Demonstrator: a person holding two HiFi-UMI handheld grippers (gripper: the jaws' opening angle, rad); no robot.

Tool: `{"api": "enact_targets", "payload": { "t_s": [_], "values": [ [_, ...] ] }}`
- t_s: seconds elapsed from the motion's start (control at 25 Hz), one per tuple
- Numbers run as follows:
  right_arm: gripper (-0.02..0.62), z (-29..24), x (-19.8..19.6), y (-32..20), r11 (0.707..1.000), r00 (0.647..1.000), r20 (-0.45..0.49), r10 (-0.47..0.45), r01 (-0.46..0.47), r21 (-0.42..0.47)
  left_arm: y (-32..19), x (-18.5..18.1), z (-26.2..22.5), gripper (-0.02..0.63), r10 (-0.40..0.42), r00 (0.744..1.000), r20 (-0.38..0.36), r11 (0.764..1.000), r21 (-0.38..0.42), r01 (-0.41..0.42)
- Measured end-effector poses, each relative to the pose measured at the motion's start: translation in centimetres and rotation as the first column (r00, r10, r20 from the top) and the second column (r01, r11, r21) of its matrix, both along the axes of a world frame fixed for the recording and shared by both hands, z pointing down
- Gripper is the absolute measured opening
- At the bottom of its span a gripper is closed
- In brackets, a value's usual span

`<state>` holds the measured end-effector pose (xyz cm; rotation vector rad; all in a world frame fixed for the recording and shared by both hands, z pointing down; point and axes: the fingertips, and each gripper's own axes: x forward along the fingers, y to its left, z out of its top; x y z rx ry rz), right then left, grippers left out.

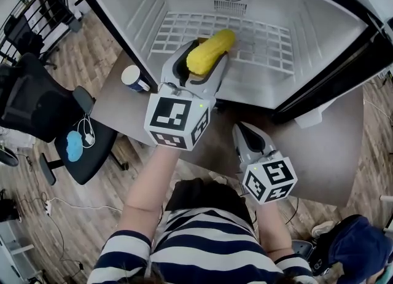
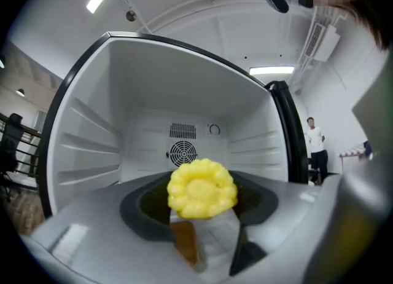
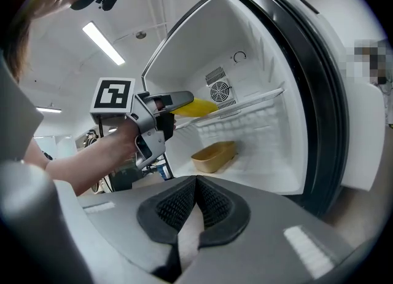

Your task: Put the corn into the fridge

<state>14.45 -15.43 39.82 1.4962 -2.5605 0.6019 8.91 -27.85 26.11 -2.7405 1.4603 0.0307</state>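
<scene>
two grippers show in the head view; the left gripper (image 1: pixel 207 63), at upper centre of the frame, is clenched on the corn (image 1: pixel 214 47); the yellow cob lies lengthwise between the jaws, its free end pointing to the upper right, over the front part of the wire shelf (image 1: pixel 264 42) inside the open fridge (image 1: pixel 319 27); whether the cob touches the shelf cannot be told; in the left gripper view the corn's round end sits at centre frame, pinched from both sides, with the fan grille (image 2: pixel 182 152) on the back wall just above it; a person (image 2: pixel 314 147) stands far off at the right edge of that view; the right gripper (image 1: pixel 244 133) hangs at lower centre of the head view, outside the fridge and over the grey table (image 1: pixel 325 153), well apart from the corn; in the right gripper view its ribbed jaws are pressed together with nothing between them; that view also shows the left gripper at centre left with the cob reaching over the shelf's front edge, and a tan tray (image 3: pixel 214 155) on the fridge floor below the shelf; a cup (image 1: pixel 133 77) stands on the table at the left of the head view, just beside the fridge's corner; a black chair (image 1: pixel 34 101) sits at the far left.
</scene>
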Motion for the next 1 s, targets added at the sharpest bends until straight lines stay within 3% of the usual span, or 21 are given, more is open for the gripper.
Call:
{"api": "enact_targets", "payload": {
  "t_s": [0.2, 0.72, 1.0],
  "values": [
    [-0.008, 0.6, -0.5, 0.0, 1.0, 1.0, 0.006, -0.016, 0.016, -0.015, -0.9, 0.3, 0.7, 0.0, 0.002, 0.994, 0.112, 0.999, -0.047, 0.003],
    [-0.008, 2.1, -1.2, -0.2, 0.997, 0.998, 0.009, -0.056, 0.056, -0.045, -2.7, -0.1, 1.2, 0.0, 0.017, 0.983, 0.184, 0.989, -0.145, 0.01],
    [-0.008, 2.7, -1.1, -0.2, 0.996, 0.998, 0.007, -0.067, 0.067, -0.059, -2.6, -0.1, 2.2, 0.0, 0.051, 0.959, 0.28, 0.979, -0.205, 0.008]
  ]
}}
